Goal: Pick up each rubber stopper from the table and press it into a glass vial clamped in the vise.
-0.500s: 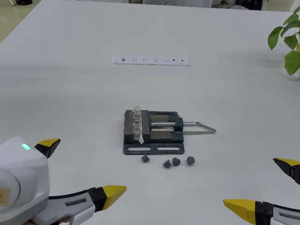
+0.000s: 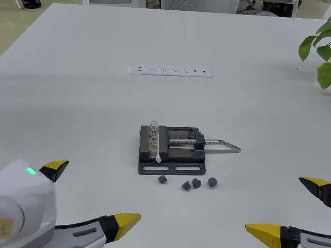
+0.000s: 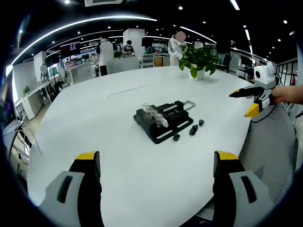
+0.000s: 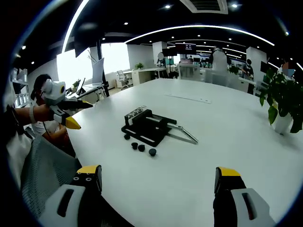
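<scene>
A dark vise (image 2: 178, 152) stands mid-table with a row of clear glass vials (image 2: 154, 139) clamped upright at its left end. Several dark rubber stoppers (image 2: 196, 183) lie loose on the table just in front of it. My left gripper (image 2: 90, 195) hovers open and holds nothing, near the front left of the table. At the front right my right gripper (image 2: 284, 206) is also open with nothing in it. Both are well short of the stoppers. The left gripper view has the vise (image 3: 163, 120) and stoppers (image 3: 193, 128) ahead of my left gripper (image 3: 156, 158). My right gripper (image 4: 158, 171) faces the vise (image 4: 147, 126) and stoppers (image 4: 141, 148).
A white power strip (image 2: 169, 71) lies flat beyond the vise. A potted plant (image 2: 320, 51) stands at the table's far right. The vise handle (image 2: 227, 144) sticks out to the right. White tabletop (image 2: 77, 103) stretches around the vise. People stand at desks far behind.
The head camera has shifted a little, so the vise sits slightly lower and further right in the picture. Both grippers stay open in about the same places.
</scene>
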Demonstrator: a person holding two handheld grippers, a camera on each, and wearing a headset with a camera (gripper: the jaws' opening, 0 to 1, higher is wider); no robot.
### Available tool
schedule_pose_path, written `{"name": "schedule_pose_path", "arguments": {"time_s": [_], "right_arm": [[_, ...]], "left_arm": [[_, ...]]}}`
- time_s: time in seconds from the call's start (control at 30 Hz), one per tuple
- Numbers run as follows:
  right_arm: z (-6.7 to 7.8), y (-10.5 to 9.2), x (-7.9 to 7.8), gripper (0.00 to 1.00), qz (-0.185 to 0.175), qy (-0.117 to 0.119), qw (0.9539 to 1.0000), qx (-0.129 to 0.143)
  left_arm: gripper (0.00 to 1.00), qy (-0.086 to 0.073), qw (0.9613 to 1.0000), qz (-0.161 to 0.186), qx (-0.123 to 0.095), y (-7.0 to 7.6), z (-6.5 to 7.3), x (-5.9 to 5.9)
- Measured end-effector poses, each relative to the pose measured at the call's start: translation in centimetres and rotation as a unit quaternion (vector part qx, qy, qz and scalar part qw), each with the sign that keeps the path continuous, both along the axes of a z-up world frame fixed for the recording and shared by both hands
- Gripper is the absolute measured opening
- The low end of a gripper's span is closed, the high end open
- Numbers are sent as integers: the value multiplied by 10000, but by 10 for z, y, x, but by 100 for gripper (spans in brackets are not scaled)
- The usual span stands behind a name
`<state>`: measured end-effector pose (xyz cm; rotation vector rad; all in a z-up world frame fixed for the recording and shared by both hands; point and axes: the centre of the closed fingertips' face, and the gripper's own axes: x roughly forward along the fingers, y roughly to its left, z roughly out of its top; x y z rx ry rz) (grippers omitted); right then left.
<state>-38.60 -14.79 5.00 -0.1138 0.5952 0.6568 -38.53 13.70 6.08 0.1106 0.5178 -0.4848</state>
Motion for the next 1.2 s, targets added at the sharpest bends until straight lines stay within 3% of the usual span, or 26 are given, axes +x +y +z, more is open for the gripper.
{"name": "schedule_pose_path", "arguments": {"time_s": [0.3,0.43,0.67,0.77,0.9,1.0,1.17,1.2], "right_arm": [[0,6,3,98,188,-54,9996,-225],[0,8,9,94,398,-45,9985,-373],[-2,12,23,91,1129,37,9905,-788],[-2,18,25,89,1472,193,9845,-938],[-5,21,32,84,1939,270,9741,-1132],[-4,26,38,84,2124,272,9689,-1239],[-7,35,43,81,2600,395,9536,-1466],[-7,37,42,79,2745,454,9483,-1528]], "left_arm": [[99,63,10000,31,-52,0,-5,-1],[99,60,10000,19,-41,0,-6,1],[99,45,10000,-52,19,-1,-7,2],[99,62,9999,-77,24,-1,-8,2],[99,84,9999,-115,31,-3,-9,1],[99,96,9999,-127,34,-3,-9,1],[99,107,9999,-128,25,-3,-10,1],[99,101,9999,-119,17,-3,-10,1]]}}
